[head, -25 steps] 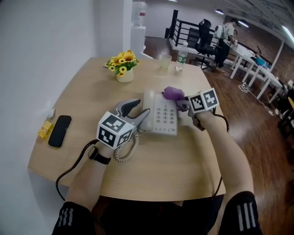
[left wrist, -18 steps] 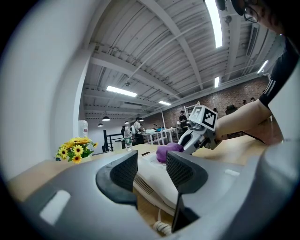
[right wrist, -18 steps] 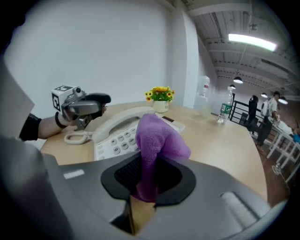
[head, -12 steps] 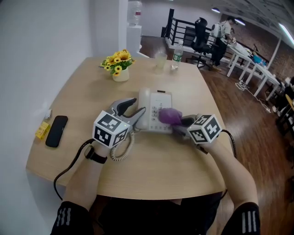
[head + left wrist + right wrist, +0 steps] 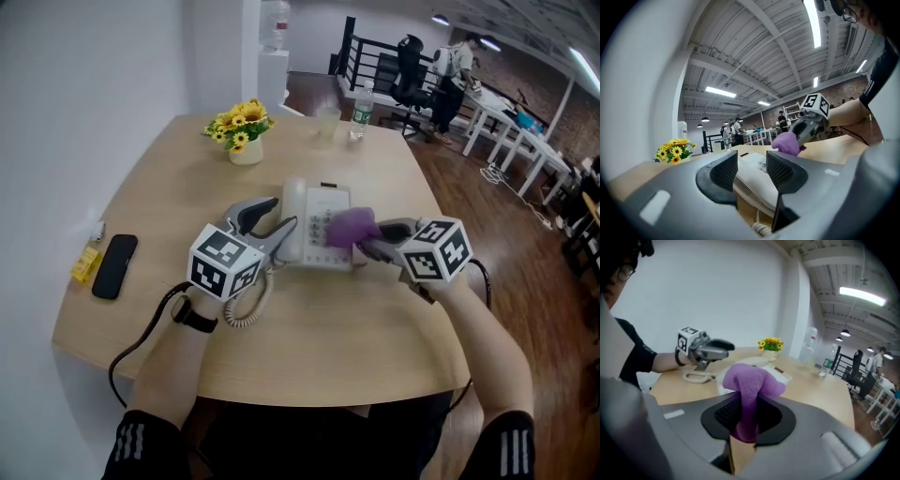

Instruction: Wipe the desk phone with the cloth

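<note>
Wiping the keypad of a white desk phone with a purple cloth while the other tool straddles the handset side.

The right hand-held gripper (image 5: pixel 370 246) is clamped on the purple cloth (image 5: pixel 352 226), whose free bunch rests on the button side of the desk phone (image 5: pixel 317 246) near the middle of the wooden surface (image 5: pixel 319 356). The left hand-held gripper (image 5: pixel 274 228) has its jaws set apart astride the phone's handset edge; whether the pads touch it cannot be told. The cloth appears soft, light and limp, best pinched low with a wad left projecting, as here. The phone appears to be a light, rigid plastic shell, likely to slide under a stroke, with a loose handset and coiled cord (image 5: pixel 246 307); bracing at the handset edge seems sensible. No brand or key lettering is legible; only the grippers' square markers show clearly.
</note>
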{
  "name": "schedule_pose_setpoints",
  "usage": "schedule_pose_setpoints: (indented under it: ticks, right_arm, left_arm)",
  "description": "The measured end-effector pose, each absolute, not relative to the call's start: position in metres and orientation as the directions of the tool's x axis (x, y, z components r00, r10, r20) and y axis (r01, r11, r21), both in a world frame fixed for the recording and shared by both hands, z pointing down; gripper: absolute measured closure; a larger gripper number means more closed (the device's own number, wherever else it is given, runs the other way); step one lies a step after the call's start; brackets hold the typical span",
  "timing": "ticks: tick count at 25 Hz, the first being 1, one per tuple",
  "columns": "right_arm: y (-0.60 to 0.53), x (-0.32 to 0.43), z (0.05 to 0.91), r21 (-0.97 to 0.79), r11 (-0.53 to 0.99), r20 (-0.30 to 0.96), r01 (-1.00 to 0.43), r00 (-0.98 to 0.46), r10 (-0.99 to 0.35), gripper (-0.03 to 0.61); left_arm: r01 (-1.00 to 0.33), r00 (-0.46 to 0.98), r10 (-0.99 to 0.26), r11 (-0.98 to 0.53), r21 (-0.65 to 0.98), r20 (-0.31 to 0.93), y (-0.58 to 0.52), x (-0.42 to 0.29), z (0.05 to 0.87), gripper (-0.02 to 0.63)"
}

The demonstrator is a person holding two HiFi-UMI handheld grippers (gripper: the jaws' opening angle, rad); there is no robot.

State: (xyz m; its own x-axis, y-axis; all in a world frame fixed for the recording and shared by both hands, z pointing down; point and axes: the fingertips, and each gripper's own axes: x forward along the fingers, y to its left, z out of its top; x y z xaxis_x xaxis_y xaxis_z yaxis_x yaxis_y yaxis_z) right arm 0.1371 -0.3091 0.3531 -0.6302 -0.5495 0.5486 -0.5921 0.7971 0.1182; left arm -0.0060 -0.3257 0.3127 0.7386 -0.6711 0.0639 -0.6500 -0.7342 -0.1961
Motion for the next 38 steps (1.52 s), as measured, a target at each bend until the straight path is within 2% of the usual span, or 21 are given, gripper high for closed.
schedule_pose_setpoints:
  ticks: [4, 12, 22, 31, 36, 38]
  right_arm:
    - [-0.371, 0.127, 0.32, 0.113, 0.749, 0.501, -0.652, -0.614, -0.61, 0.505]
    - [-0.437, 0.11, 0.354, 0.127, 0.69, 0.626, -0.712, -0.482, -0.613, 0.505]
    - [-0.327, 0.097, 0.387, 0.146, 0.833, 0.658, -0.533, -0.576, -0.485, 0.505]
    - [-0.262, 0.092, 0.402, 0.188, 0.896, 0.671, -0.402, -0.613, -0.416, 0.505]
    - [-0.32, 0.099, 0.338, 0.219, 0.823, 0.544, -0.524, -0.635, -0.548, 0.505]
    - [-0.355, 0.099, 0.323, 0.21, 0.788, 0.533, -0.579, -0.608, -0.589, 0.505]
  left_arm:
    - [-0.65, 0.738, -0.671, -0.735, -0.193, 0.067, -0.327, -0.007, 0.315, 0.43]
    - [-0.648, 0.742, -0.667, -0.74, -0.183, 0.069, -0.326, -0.004, 0.315, 0.43]
    - [-0.646, 0.742, -0.667, -0.739, -0.19, 0.07, -0.326, -0.005, 0.315, 0.43]
    - [-0.65, 0.738, -0.671, -0.736, -0.188, 0.075, -0.327, -0.006, 0.317, 0.43]
    - [-0.648, 0.739, -0.669, -0.737, -0.191, 0.073, -0.327, -0.005, 0.316, 0.43]
    - [-0.65, 0.738, -0.671, -0.736, -0.189, 0.074, -0.327, -0.005, 0.317, 0.43]
